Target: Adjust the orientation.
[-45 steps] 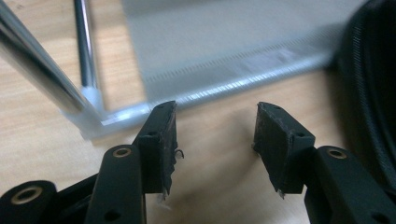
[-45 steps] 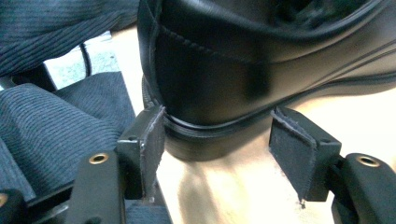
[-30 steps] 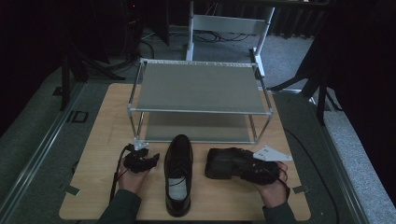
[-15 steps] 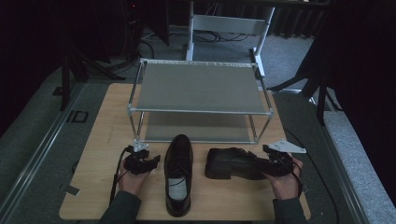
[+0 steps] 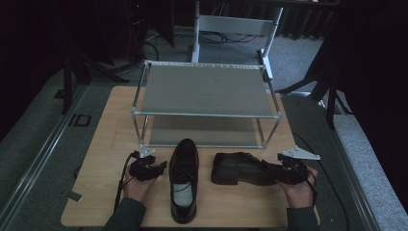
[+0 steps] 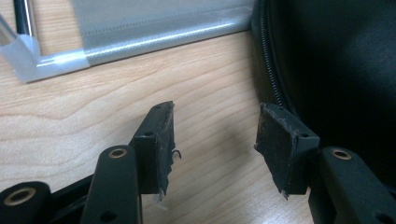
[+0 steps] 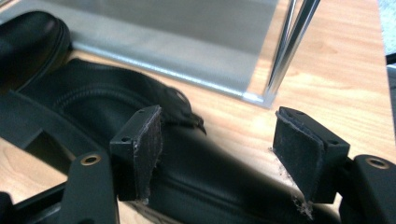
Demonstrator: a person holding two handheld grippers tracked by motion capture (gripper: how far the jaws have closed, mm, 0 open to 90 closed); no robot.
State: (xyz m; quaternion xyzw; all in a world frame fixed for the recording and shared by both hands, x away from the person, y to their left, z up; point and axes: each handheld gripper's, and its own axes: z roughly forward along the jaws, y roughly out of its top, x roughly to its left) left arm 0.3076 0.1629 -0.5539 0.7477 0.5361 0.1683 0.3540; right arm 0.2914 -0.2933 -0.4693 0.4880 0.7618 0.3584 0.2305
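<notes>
Fingers of left gripper spread, empty, just left of upright shoe. Right gripper spread around toe of sideways shoe, near rack. Step likely: grasping shoe for shelving; next move calls for clamping.

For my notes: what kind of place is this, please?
Probably a lab or recording workspace, not a home: a wooden table with a metal shoe rack, two black shoes, dark surroundings and floor cables.
</notes>
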